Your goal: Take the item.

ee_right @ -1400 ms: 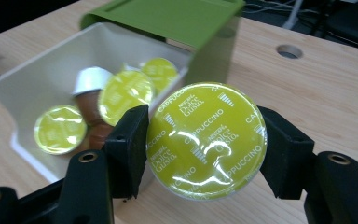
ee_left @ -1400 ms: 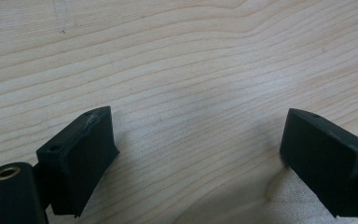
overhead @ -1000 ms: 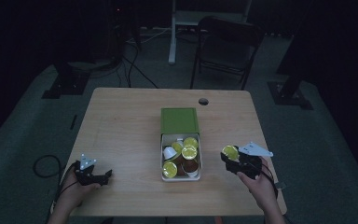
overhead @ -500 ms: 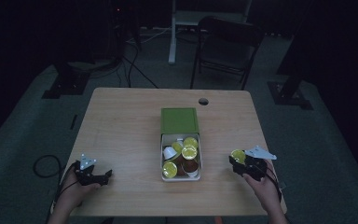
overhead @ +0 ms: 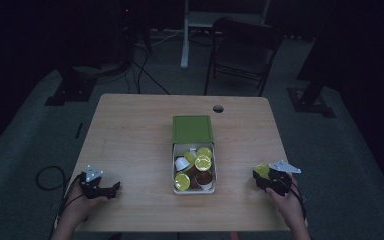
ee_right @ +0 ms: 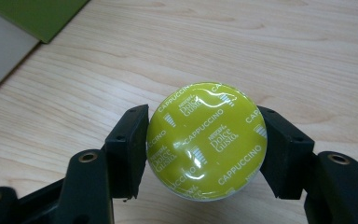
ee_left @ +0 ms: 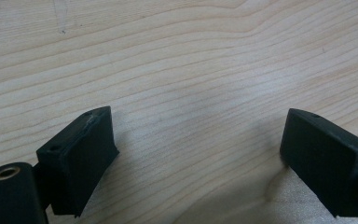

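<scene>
Capsule [ee_right: 206, 140] clamped between the two jaws of right gripper [ee_right: 205, 144], one pad on each side of its rim. Lime-green foil lid turned up toward the riding camera, print reading "Dolce Gusto" and "Cappuccino". Body beneath the lid hidden; short axis through lid and base runs toward the lens, no long axis to speak of on the round face. Whether the base touches the table [ee_right: 284, 56] below: cannot tell.

High view dim. Same capsule [overhead: 262, 171] seen as a yellow-green spot at the front of right gripper [overhead: 266, 179], near the table's [overhead: 130, 130] right edge, well apart from the box [overhead: 194, 170] to the jaws' left. Hand [overhead: 289, 200] behind the gripper cut off by the lower frame edge.

Box lid [overhead: 193, 129] green, lying past the open tray. Capsules in box [overhead: 195, 167] jumbled, some lids up, some brown or white sides showing; count hard to make out. Green corner and pale wall of box [ee_right: 9, 32] cropped at upper left of right gripper view.

Left gripper [ee_left: 200, 154] jaws wide apart, nothing but bare wood grain between them, pads close to the tabletop. Left gripper [overhead: 100, 184] near the front left corner, far from box and capsule.
</scene>
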The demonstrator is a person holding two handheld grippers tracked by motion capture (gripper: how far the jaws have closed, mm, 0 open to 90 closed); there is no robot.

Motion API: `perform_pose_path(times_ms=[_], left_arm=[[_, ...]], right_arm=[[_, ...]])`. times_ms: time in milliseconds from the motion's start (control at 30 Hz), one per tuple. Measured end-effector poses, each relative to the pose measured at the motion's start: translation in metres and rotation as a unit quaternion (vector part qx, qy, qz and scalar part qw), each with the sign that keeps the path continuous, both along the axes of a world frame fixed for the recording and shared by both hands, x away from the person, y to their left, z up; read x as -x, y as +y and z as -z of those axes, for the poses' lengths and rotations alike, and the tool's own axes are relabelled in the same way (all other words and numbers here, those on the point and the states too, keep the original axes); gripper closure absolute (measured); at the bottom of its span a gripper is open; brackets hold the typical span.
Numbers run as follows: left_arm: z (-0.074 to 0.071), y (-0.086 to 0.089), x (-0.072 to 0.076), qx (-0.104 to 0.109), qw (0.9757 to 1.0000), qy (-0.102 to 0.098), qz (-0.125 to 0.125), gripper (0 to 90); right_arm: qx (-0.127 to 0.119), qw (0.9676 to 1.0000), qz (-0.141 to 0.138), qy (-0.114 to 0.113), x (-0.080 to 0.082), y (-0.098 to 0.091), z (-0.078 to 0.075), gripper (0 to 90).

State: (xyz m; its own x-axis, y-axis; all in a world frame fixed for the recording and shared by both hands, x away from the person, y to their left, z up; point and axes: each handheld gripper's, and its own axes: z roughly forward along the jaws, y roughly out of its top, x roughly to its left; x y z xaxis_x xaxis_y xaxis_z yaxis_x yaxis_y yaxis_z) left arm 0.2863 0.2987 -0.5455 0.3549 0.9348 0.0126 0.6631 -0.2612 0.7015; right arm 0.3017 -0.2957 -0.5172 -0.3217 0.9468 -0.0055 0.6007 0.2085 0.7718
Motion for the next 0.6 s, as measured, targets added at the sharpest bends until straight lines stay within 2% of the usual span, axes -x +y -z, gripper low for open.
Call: perform_pose_path(times_ms=[600], left_arm=[[0.0, 0.0, 0.0, 0.0, 1.0, 0.0, 0.0, 10.3]], right_arm=[[0.005, 0.9998, 0.018, 0.01, -0.003, -0.011, 0.011, 39.6]])
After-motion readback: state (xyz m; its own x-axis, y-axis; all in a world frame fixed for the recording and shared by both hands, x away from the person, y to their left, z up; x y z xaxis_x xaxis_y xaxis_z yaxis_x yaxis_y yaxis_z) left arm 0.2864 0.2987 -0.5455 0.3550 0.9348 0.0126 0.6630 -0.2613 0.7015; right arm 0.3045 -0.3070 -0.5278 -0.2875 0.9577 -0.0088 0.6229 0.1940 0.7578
